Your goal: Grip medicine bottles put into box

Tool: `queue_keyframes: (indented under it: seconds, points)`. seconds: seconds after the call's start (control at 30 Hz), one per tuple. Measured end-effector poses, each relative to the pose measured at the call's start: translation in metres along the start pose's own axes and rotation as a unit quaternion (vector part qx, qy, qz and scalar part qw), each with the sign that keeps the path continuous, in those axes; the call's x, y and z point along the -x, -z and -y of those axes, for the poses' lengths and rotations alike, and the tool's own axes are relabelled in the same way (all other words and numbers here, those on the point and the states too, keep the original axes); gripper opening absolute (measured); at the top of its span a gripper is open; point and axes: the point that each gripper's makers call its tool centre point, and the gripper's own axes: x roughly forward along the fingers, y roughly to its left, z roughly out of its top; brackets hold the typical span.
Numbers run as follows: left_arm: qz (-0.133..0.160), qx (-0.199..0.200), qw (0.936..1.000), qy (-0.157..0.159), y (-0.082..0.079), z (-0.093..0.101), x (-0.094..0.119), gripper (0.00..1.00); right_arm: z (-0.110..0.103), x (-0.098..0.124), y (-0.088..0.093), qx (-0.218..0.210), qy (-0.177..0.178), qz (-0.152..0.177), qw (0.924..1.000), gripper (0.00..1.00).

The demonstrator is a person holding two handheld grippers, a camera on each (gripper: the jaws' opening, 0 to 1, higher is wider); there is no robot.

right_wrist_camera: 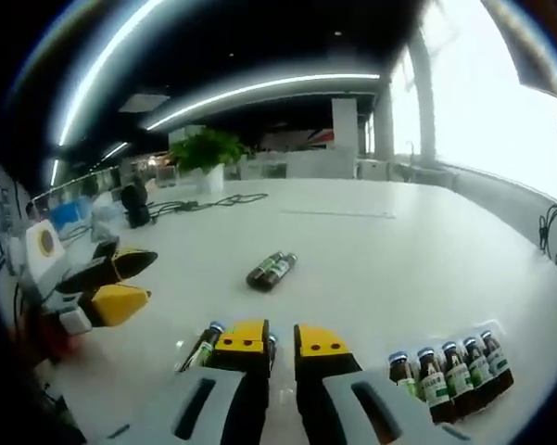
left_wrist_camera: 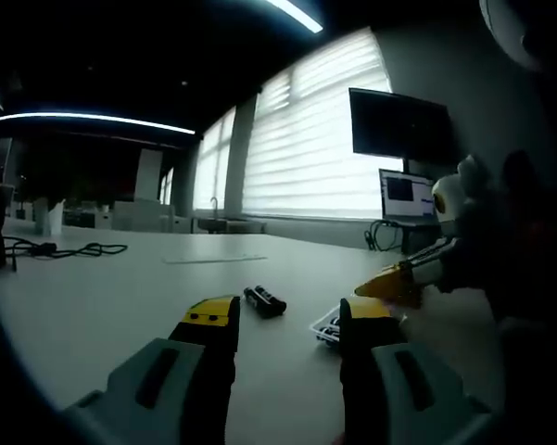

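Observation:
A white box (right_wrist_camera: 489,330) at the lower right of the right gripper view holds a row of several brown medicine bottles (right_wrist_camera: 445,373) with blue caps. Two more bottles (right_wrist_camera: 271,269) lie loose mid-table, and another bottle (right_wrist_camera: 199,348) lies just left of my right gripper (right_wrist_camera: 281,341). Its jaws stand close together, with a dark bottle part in the narrow gap. In the left gripper view my left gripper (left_wrist_camera: 289,315) is open and holds nothing. Ahead of it lie the loose bottles (left_wrist_camera: 264,300) and the box (left_wrist_camera: 324,328), and the right gripper (left_wrist_camera: 389,284) comes in from the right.
The large white table (right_wrist_camera: 380,250) stretches far back. Black cables (right_wrist_camera: 199,204) and a potted plant (right_wrist_camera: 207,148) sit at its far side. A monitor (left_wrist_camera: 406,195) and a wall screen (left_wrist_camera: 398,125) stand by the bright windows. The left gripper (right_wrist_camera: 120,283), open, shows at left.

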Motion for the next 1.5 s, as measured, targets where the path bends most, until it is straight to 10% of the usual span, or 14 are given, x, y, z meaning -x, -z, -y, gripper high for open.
queue_keyframes:
  seconds: [1.0, 1.5]
  points:
    - [0.01, 0.028, 0.9995, -0.003, -0.004, -0.005, 0.0, 0.36, 0.007, -0.11, -0.028, -0.016, 0.041, -0.052, 0.9977, 0.1]
    - [0.014, 0.039, 0.9991, 0.004, -0.005, -0.003, 0.002, 0.36, 0.018, -0.115, -0.011, -0.012, 0.051, -0.077, 0.9956, 0.08]
